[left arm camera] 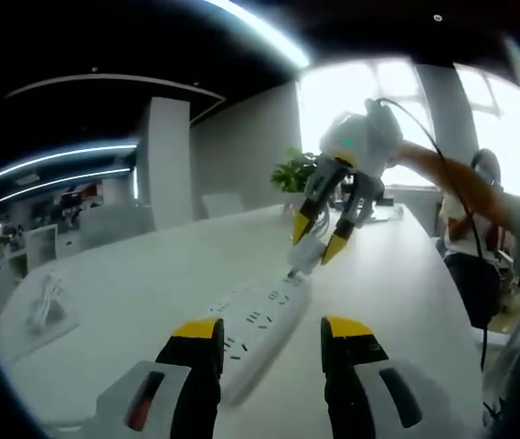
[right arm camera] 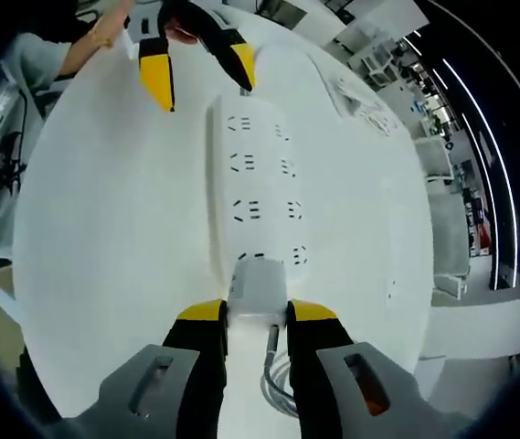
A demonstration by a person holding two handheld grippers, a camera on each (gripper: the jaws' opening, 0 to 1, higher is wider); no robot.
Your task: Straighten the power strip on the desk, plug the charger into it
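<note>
right gripper (right arm camera: pixel 255 315) clamps the charger (right arm camera: pixel 258 285) over the near end socket of the power strip (right arm camera: pixel 258 174), whose long axis runs straight ahead toward the wide, empty left gripper (left arm camera: pixel 267 334).

The right tool (right arm camera: pixel 256 315) clamps a white plastic charger (right arm camera: pixel 258 288) against the long white power strip (right arm camera: pixel 258 183) on the white bench (right arm camera: pixel 104 238).

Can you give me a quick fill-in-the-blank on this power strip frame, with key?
1. The right gripper is shut on the white ____, held at the strip's end.
2. The power strip lies flat on the ____ desk.
3. The left gripper is ____, its fingers either side of the strip's near end.
4. In the left gripper view, a potted ____ stands at the desk's far end.

Missing words: charger; white; open; plant
</note>
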